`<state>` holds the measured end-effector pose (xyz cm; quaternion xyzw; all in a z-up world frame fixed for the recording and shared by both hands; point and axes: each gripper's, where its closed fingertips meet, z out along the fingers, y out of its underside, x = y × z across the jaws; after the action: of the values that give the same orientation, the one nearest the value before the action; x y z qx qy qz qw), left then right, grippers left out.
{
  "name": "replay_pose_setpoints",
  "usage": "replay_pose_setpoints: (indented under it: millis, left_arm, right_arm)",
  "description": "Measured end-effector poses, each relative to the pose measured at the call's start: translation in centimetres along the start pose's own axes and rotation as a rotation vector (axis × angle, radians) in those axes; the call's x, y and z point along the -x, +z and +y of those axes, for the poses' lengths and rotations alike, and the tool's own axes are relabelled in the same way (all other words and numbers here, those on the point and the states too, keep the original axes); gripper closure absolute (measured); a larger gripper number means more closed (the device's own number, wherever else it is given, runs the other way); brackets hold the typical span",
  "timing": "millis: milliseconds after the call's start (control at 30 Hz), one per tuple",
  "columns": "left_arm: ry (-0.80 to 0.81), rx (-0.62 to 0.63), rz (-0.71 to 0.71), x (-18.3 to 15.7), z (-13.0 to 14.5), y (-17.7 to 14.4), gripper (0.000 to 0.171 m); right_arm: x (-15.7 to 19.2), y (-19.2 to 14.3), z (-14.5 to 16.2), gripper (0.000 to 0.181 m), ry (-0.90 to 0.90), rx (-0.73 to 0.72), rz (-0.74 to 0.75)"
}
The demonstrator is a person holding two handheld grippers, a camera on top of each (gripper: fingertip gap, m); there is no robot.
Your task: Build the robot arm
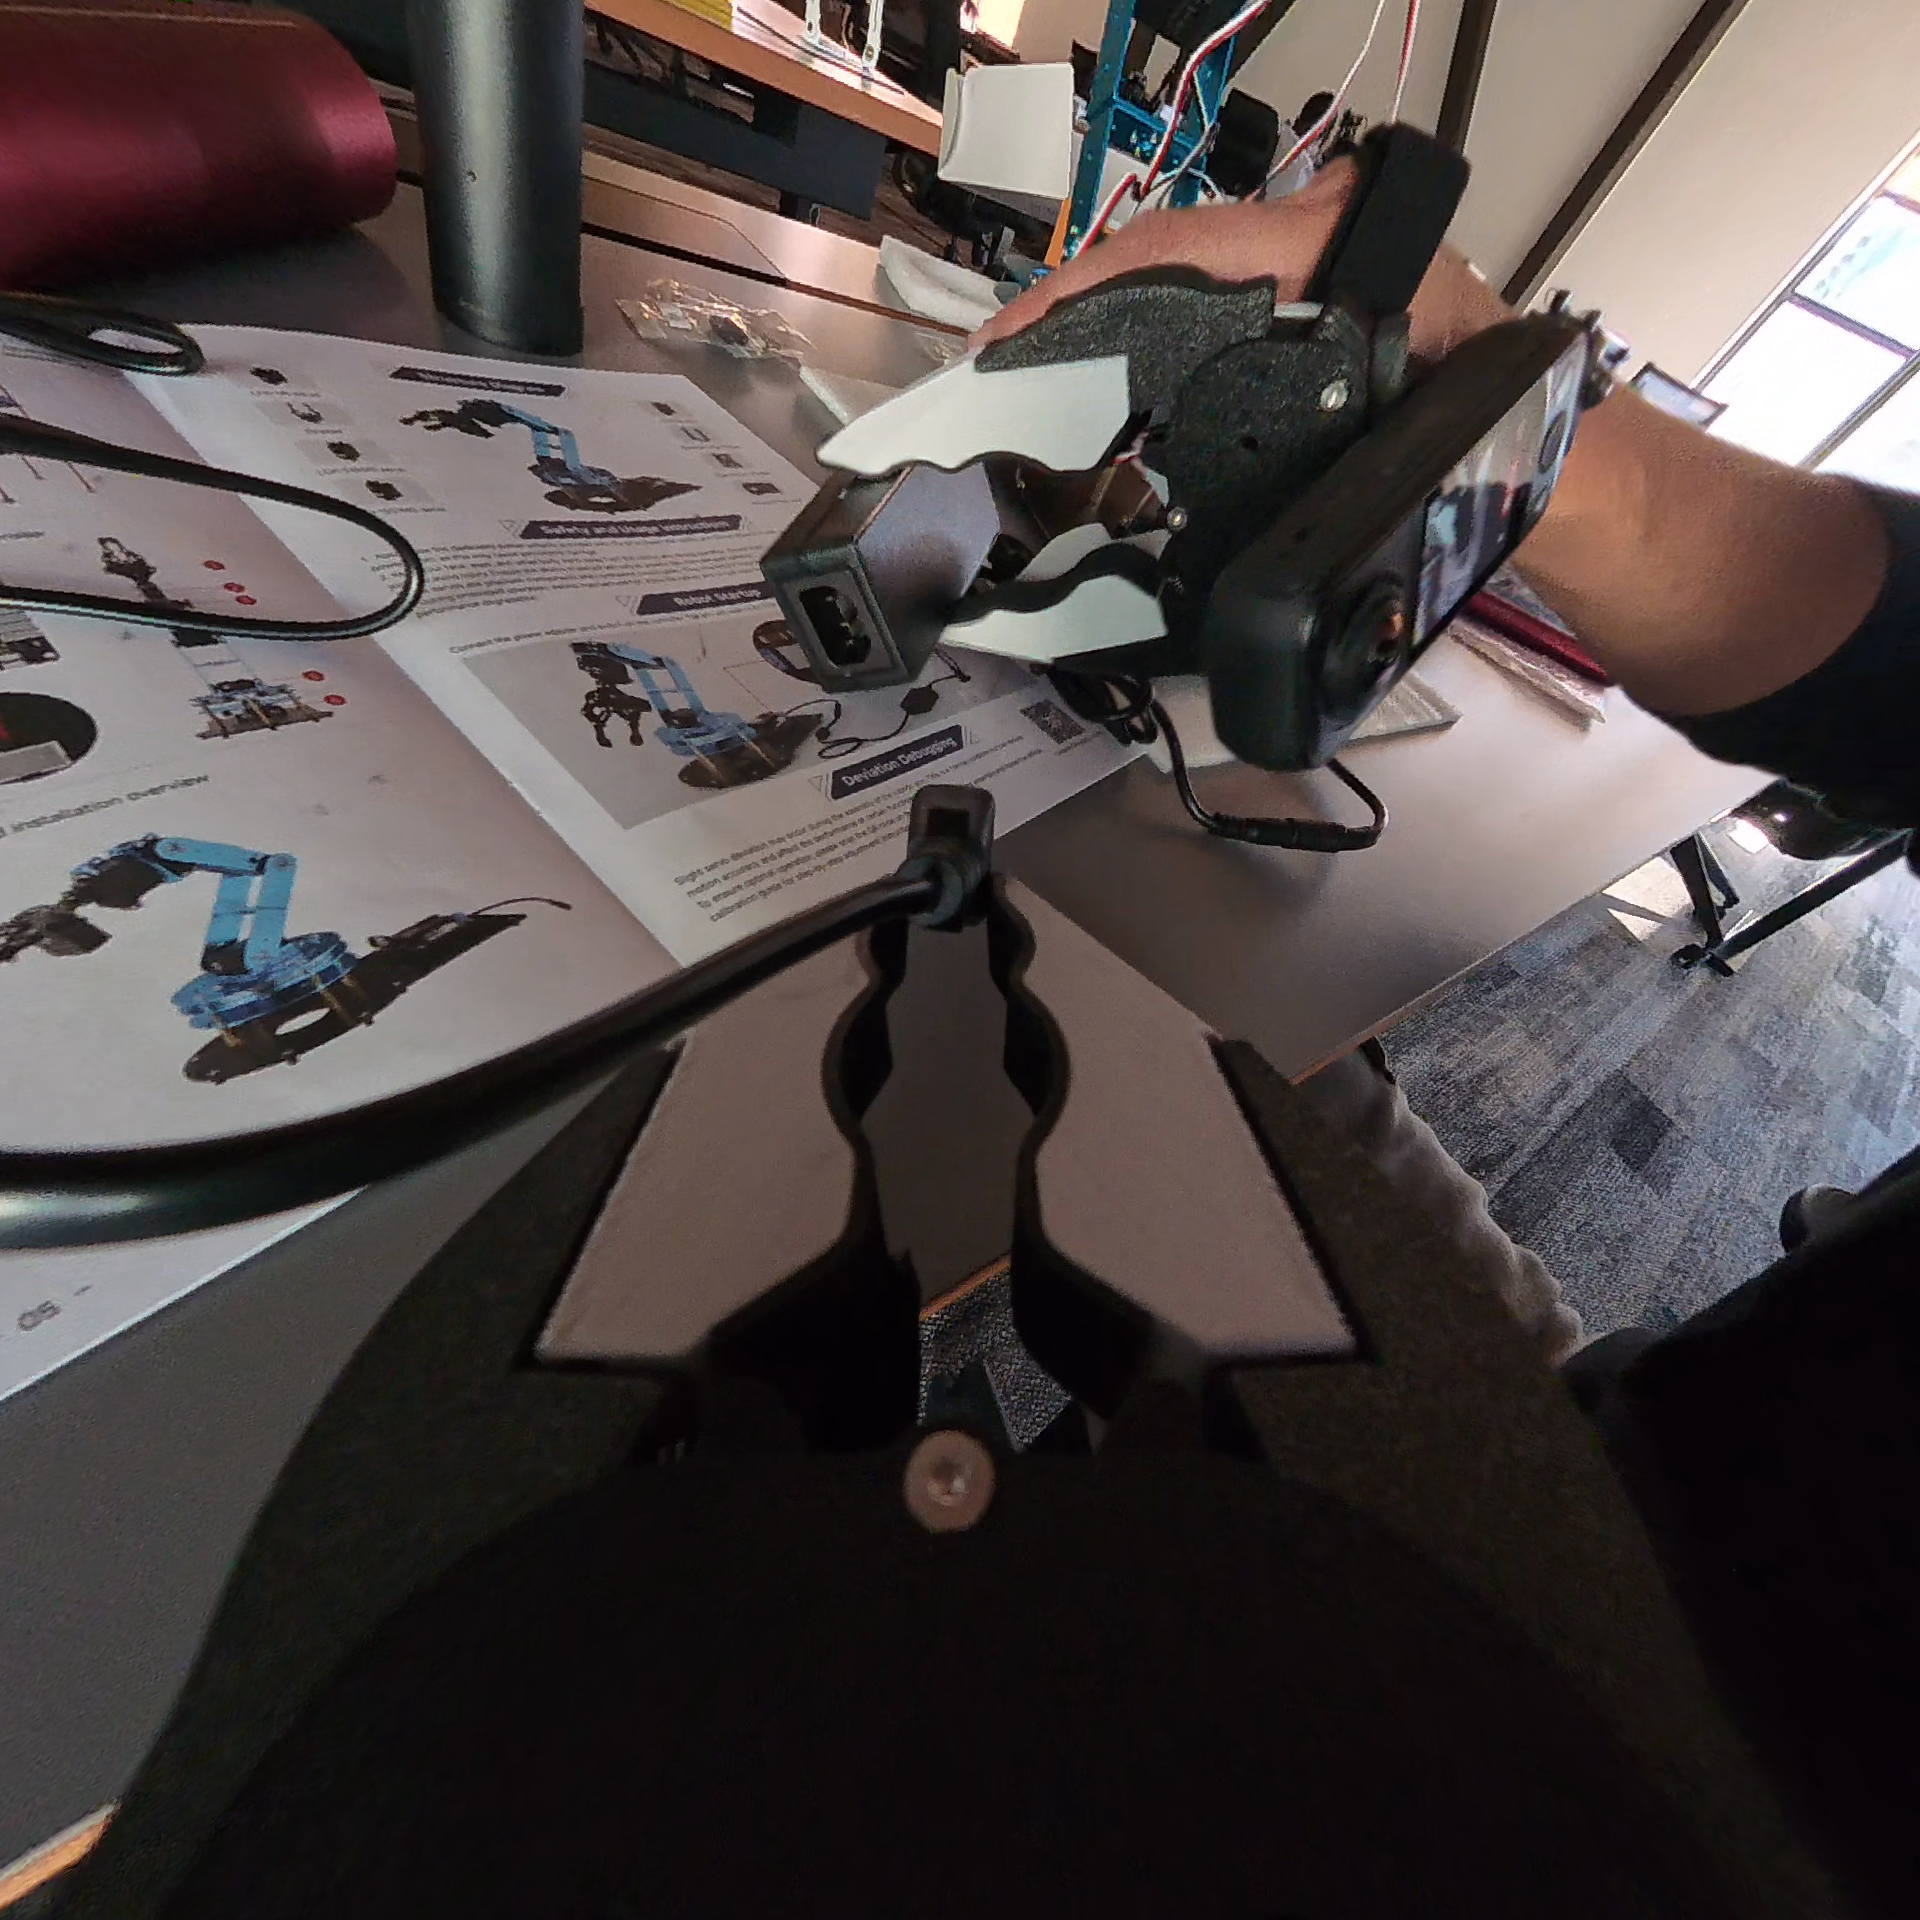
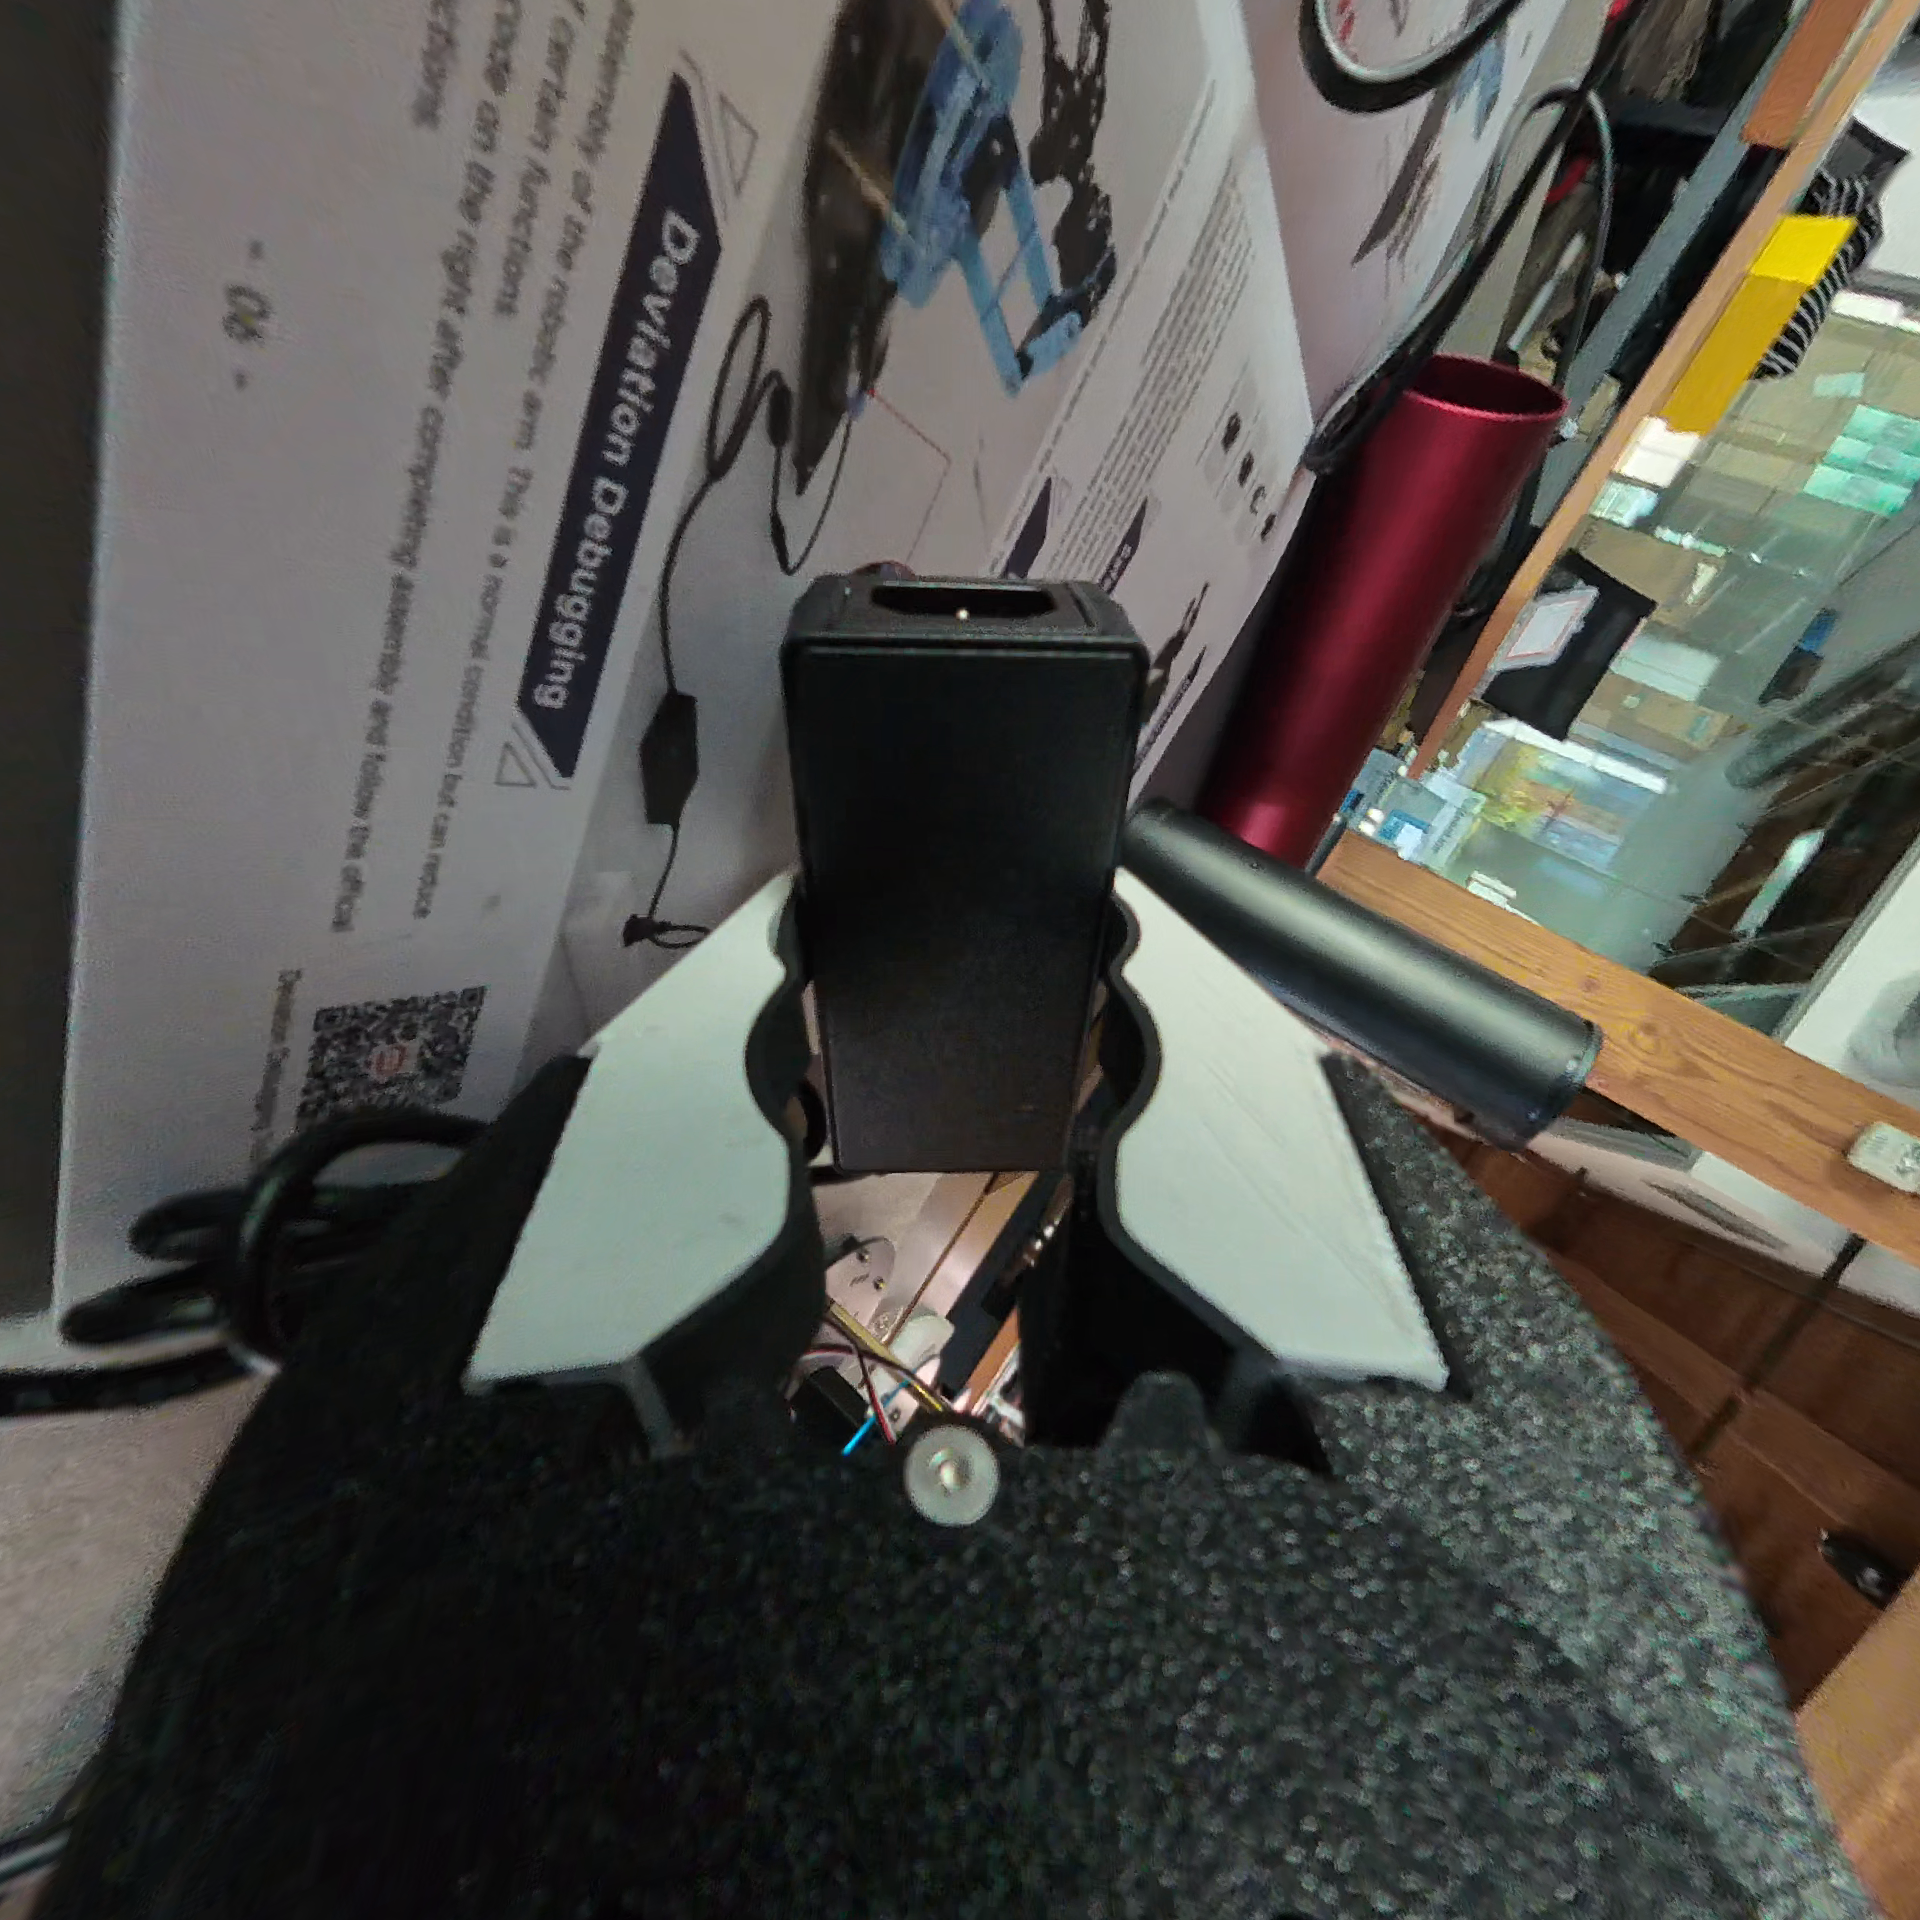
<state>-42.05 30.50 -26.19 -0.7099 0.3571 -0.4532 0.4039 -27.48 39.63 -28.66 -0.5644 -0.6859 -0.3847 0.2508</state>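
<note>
Matte black boxy adapter [image 2: 956, 883] clamped by right gripper [image 2: 951, 997] fingers | left gripper [image 1: 951, 904] fingers pinch rubbery cable plug [image 1: 948, 857]

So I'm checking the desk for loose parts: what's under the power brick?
The power brick, clamped in the right tool, hangs above an open manual on the table. The page patch directly beneath it is hidden.

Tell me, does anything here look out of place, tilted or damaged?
Nothing looks damaged or spilled. The left hand-held gripper pinches a black cable plug; the right hand-held gripper clamps a black power adapter straight, socket end outward. The open manual lies flat on the table, under a cable loop.
</note>
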Motion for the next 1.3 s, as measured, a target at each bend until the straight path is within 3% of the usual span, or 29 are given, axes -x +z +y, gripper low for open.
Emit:
replay_pose_setpoints:
  millis: [300, 433, 500, 633, 700, 800, 967, 1167, 1300]
  left_arm:
    - [0.025, -0.007, 0.012, -0.1, -0.2, 0.0, 0.158]
    - [-0.007, 0.001, 0.036, -0.2, 0.1, 0.2, 0.158]
    - [-0.020, 0.001, 0.052, -0.4, 0.1, 0.2, 0.158]
    - [-0.055, -0.005, 0.107, -1.2, 0.1, 0.1, 0.158]
    - [-0.064, -0.006, 0.124, -1.5, 0.0, 0.1, 0.158]
    - [-0.063, -0.006, 0.132, -1.6, -0.1, 0.0, 0.158]
    - [-0.060, -0.001, 0.141, -1.6, -0.1, 0.3, 0.158]
    - [-0.061, 0.020, 0.164, -2.0, 0.3, 0.9, 0.158]
    - [-0.055, 0.026, 0.174, -2.4, 0.4, 1.1, 0.158]
  right_arm:
    - [2.2, -3.2, -0.9, 0.132, 0.095, -0.171, -0.212]
    - [4.2, -5.5, -1.4, 0.130, 0.146, -0.259, -0.460]
    - [3.0, -6.4, -2.1, 0.135, 0.243, -0.366, -0.593]
    - [-2.1, -4.8, -2.3, 0.139, 0.450, -0.557, -0.853]
    - [-2.0, -2.1, -1.1, 0.142, 0.441, -0.478, -0.974]
    - [-1.0, -1.7, -2.3, 0.150, 0.412, -0.517, -1.126]
    - [0.5, -1.9, -3.1, 0.155, 0.309, -0.507, -1.115]
    - [0.4, -2.2, -2.9, 0.155, 0.289, -0.478, -0.988]
    - [0.9, -2.4, -2.0, 0.138, 0.311, -0.464, -1.077]
